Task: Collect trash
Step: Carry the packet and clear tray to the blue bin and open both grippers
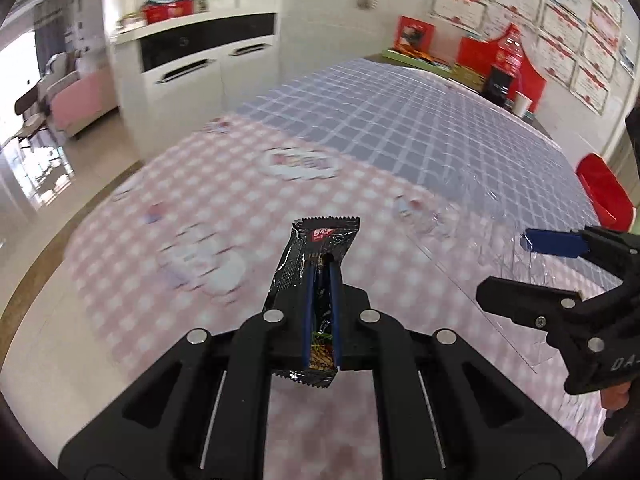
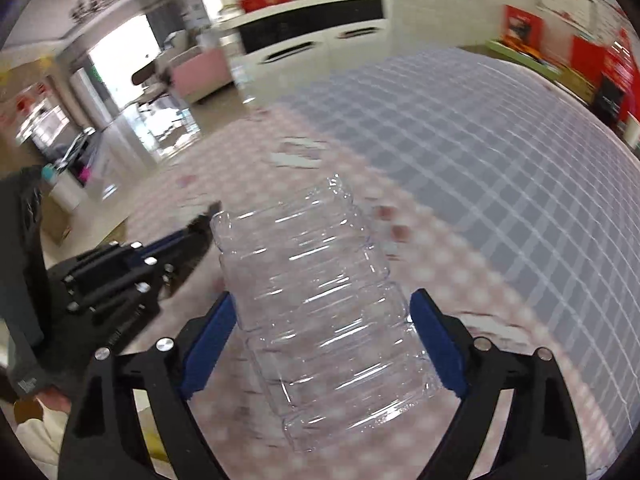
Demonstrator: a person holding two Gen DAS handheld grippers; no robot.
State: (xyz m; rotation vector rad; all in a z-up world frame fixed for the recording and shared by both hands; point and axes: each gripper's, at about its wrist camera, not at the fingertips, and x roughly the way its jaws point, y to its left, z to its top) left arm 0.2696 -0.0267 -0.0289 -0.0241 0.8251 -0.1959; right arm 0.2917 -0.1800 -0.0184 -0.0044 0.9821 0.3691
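On the left, the left hand-held gripper (image 1: 322, 276) is nearly closed, its blue pads pinching a black snack wrapper (image 1: 316, 252) along its length; the wrapper's top sticks out far beyond the fingertips and its bottom edge hangs near the camera, all of it lifted above the checked table (image 1: 160, 248). The hold is narrow and along a slick foil, so a quick swing could let the wrapper slide out and drop back onto the cloth.

To the right, the right hand-held gripper (image 2: 320, 320) stands wide with a clear plastic bottle (image 2: 320, 280) between its blue pads (image 2: 436, 340). The left pad sits against the bottle wall; at the right pad contact looks likely but the see-through plastic makes it hard to confirm. The bottle is light, ribbed and easily crushed, so it may buckle or pop free if squeezed unevenly. The two grippers are near each other, and wrapper and bottle could knock together on the way to a bin, which is not in view.
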